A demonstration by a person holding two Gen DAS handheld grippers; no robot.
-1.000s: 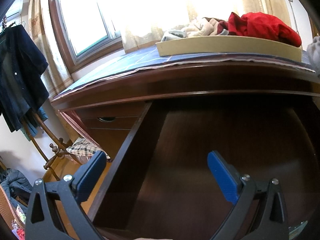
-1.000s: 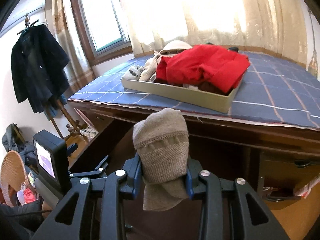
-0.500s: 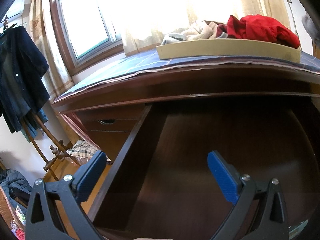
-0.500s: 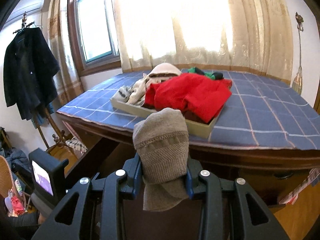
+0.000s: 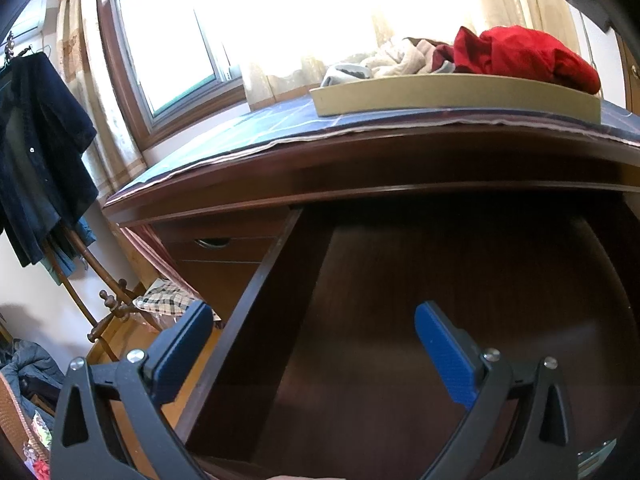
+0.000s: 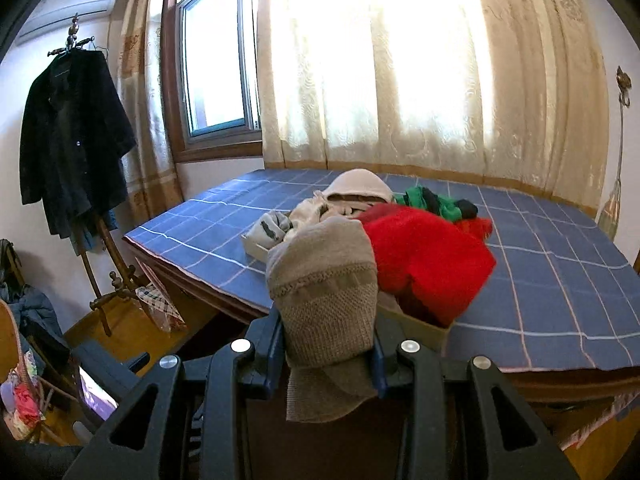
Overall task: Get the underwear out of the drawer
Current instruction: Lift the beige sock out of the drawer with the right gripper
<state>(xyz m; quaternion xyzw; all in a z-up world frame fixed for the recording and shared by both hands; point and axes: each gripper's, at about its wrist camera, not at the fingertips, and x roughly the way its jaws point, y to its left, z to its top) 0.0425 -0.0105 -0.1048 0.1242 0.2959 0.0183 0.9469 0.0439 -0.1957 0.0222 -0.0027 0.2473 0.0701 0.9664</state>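
Note:
My right gripper (image 6: 326, 346) is shut on a rolled grey-brown knit garment (image 6: 324, 280), held upright in the air. It hangs just in front of the table's near edge, level with a beige tray (image 6: 424, 330) piled with clothes, among them a red garment (image 6: 428, 264). My left gripper (image 5: 312, 316) stands open with nothing between its blue pads (image 5: 444, 352), over the pulled-out dark wooden drawer (image 5: 256, 300). The part of the drawer floor that I see is bare. From the left wrist view the tray (image 5: 440, 94) sits above on the table top.
A blue checked cloth (image 6: 560, 300) covers the table under a curtained window. A dark coat (image 6: 72, 140) hangs on a wooden stand at the left. A small closed drawer (image 5: 212, 242) lies left of the open one, with a checked bag (image 5: 168, 300) on the floor.
My right gripper has risen with the knit garment, so the table top and tray now show from higher up. My left gripper has stayed over the drawer.

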